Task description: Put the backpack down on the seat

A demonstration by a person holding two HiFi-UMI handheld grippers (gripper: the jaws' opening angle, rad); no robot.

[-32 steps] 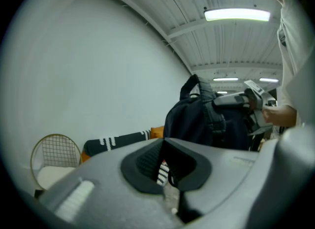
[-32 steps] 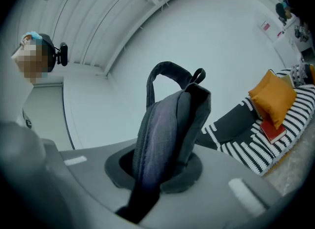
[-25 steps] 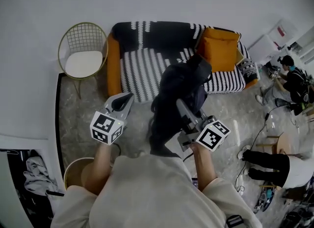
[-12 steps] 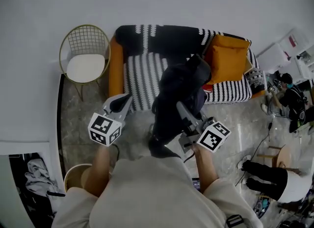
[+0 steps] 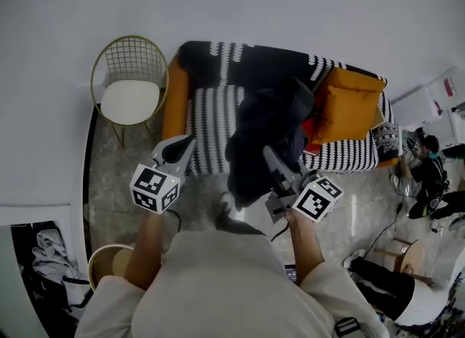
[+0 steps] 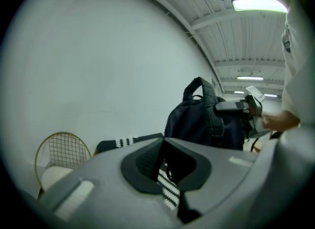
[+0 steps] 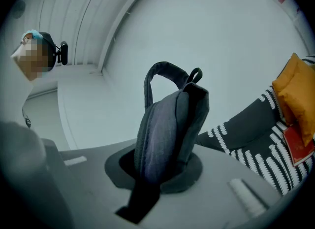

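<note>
A wire chair [image 5: 129, 75] with a pale pad is seen at the far left, just beside the left arm of the striped sofa [image 5: 212, 115]; it is judged to play no part in the task. The left gripper [image 5: 183, 145] is held just short of the sofa's front edge, near its left end. Its jaws are closed tip to tip with nothing between them, and only the sofa's stripes are glimpsed through the slit behind the tips. To its right the backpack [image 5: 265, 137] is carried clear of the floor, upright, with its top handle uppermost and its long axis roughly vertical. In the head view it is seen across the front edge and middle of the seat, though whether it is over the seat or just short of it cannot be told. The right gripper [image 5: 270, 156] is clenched on the backpack, with a fold of dark fabric pinched between its jaws on the side nearest the person. The bag thus lies ahead of that gripper, with the seat beyond and below. Bare striped seat is seen to the left of the bag, while the right end is taken up by an orange cushion [image 5: 350, 107]. A forward and downward carry by the right gripper is judged to be called for, kept toward the bare part of the seat.
</note>
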